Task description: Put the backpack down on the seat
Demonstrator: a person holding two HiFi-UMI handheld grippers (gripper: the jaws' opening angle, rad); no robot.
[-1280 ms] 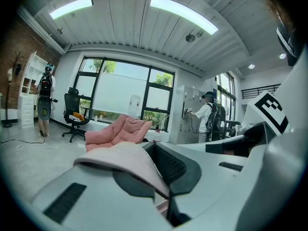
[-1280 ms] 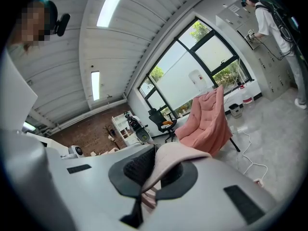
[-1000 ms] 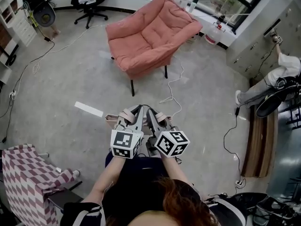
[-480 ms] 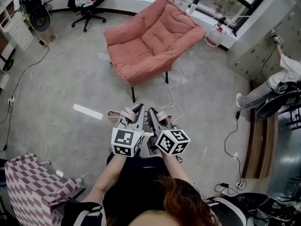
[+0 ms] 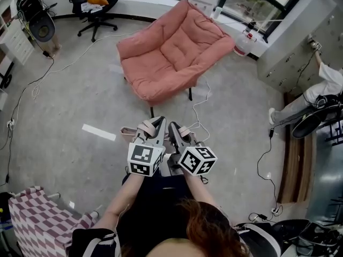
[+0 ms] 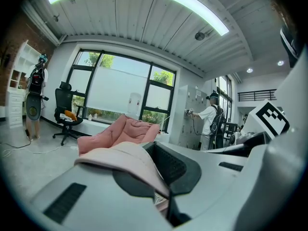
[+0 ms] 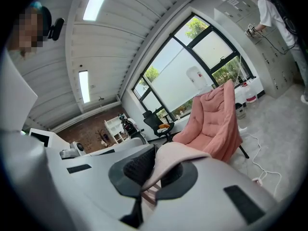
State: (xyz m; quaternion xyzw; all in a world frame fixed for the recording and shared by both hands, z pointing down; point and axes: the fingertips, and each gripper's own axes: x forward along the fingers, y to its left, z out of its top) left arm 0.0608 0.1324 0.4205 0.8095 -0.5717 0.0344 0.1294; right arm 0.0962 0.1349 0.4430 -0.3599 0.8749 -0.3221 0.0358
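Note:
The seat is a pink cushioned armchair (image 5: pixel 169 52) on thin black legs, standing on the floor ahead of me; it also shows as the armchair (image 6: pixel 120 131) and the armchair (image 7: pixel 216 119) in the gripper views. Side by side at waist height, my left gripper (image 5: pixel 156 124) and right gripper (image 5: pixel 173 127) are each shut on a pale pink backpack strap (image 5: pixel 138 129). The strap (image 6: pixel 130 155) lies pinched in the left jaws, and the other strap (image 7: pixel 175 155) in the right jaws. The backpack's body hangs under the grippers, mostly hidden.
A black office chair (image 5: pixel 91 7) stands at the far left, and a checked chair (image 5: pixel 37 218) at the near left. Cables (image 5: pixel 201 103) trail over the grey floor near the armchair's legs. A person (image 5: pixel 321 84) works at lockers on the right, beside a wooden bench (image 5: pixel 300 159).
The armchair has drawn a little nearer in the head view and the checked chair has slid toward the lower left. Both grippers stay together, still shut on the straps.

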